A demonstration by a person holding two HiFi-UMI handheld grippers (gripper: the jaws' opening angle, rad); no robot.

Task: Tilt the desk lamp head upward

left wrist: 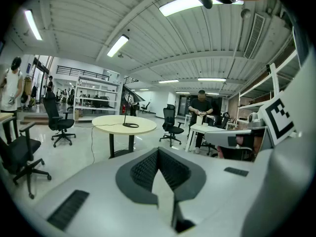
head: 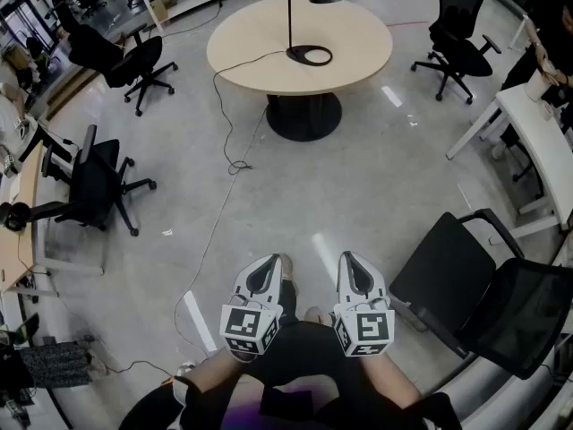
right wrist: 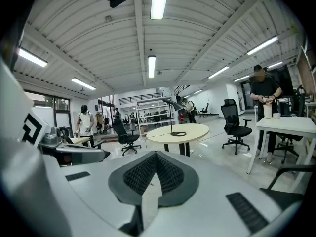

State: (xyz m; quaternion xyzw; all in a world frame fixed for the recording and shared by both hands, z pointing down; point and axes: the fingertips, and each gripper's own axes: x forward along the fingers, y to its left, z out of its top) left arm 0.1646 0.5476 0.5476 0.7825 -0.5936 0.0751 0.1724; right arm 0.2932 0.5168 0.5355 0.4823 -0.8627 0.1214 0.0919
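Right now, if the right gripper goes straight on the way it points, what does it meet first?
The floor ahead looks free. The right gripper, jaws shut and empty, lines up with the round table, probably its near edge before the desk lamp. Depth is uncertain.

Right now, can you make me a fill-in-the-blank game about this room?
The table under the lamp is ____ in shape.
Its cord runs off the table down to the ____.
The left gripper and right gripper are both ____, holding nothing.
Missing words: round; floor; shut.
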